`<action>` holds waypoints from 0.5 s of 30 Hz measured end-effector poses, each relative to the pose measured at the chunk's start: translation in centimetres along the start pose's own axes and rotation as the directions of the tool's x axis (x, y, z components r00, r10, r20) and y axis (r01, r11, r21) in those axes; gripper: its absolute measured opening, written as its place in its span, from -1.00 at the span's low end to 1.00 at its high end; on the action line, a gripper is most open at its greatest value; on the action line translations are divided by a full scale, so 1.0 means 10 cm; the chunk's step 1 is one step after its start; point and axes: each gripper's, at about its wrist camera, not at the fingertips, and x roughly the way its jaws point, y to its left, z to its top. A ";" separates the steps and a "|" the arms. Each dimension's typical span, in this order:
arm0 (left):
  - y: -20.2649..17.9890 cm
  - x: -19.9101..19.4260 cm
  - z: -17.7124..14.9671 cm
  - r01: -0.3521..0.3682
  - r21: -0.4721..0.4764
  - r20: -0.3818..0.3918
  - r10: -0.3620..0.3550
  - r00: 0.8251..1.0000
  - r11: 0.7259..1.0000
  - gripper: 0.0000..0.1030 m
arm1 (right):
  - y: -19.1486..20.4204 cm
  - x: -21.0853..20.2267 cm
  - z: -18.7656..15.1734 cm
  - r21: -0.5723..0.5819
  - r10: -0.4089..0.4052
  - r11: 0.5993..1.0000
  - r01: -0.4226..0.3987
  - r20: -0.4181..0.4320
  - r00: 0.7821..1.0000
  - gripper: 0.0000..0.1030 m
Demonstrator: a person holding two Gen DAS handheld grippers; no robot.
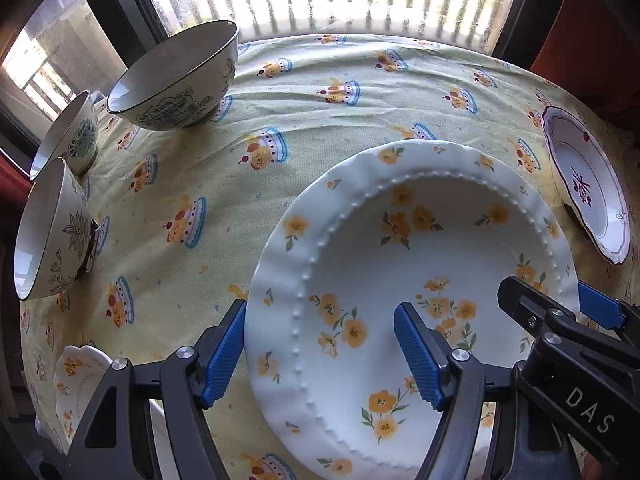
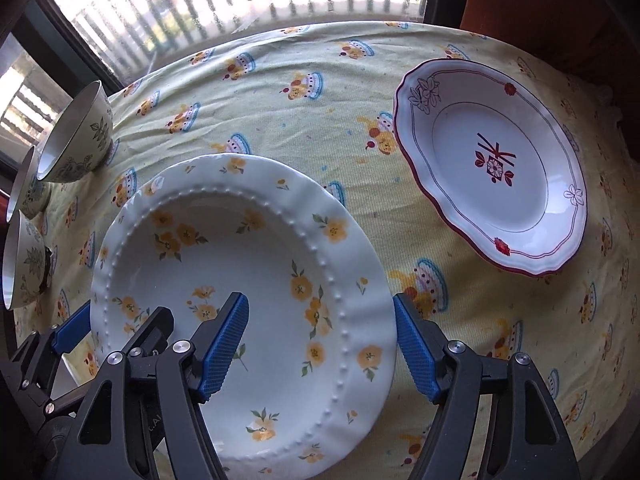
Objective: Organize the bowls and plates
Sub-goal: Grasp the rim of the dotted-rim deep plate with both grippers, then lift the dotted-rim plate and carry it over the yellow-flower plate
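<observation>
A: Step in hand, as I'm reading it: both grippers are straddling the yellow-flowered plate (image 1: pixel 400 280) on the tablecloth (image 1: pixel 300 92). Left gripper (image 1: pixel 320 354) is bracketing its left rim, jaws spread, no pad pressing.

B: Right gripper (image 2: pixel 320 346) is doing likewise on the right rim, jaws wide, not pinching.

A: Next move is probably calling for closing on both rims, then lifting level toward the red-trimmed plate (image 2: pixel 492 168). Three bowls (image 1: pixel 176 76) are waiting far left.

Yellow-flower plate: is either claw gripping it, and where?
Not yet. Both claws, left and right, straddle opposite rims of the yellow-flower plate, pads clear.
</observation>
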 end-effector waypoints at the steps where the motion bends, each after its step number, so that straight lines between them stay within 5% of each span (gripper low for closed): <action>1: 0.00 -0.01 -0.01 0.008 -0.001 -0.003 -0.008 1.000 1.000 0.43 | -0.03 -0.01 -0.03 0.008 0.003 1.000 -0.003 -0.002 1.000 0.46; 15: -0.01 0.05 -0.06 0.011 -0.052 -0.006 -0.011 1.000 0.999 0.48 | -0.09 0.16 0.01 0.001 0.029 1.000 -0.029 -0.006 1.000 0.26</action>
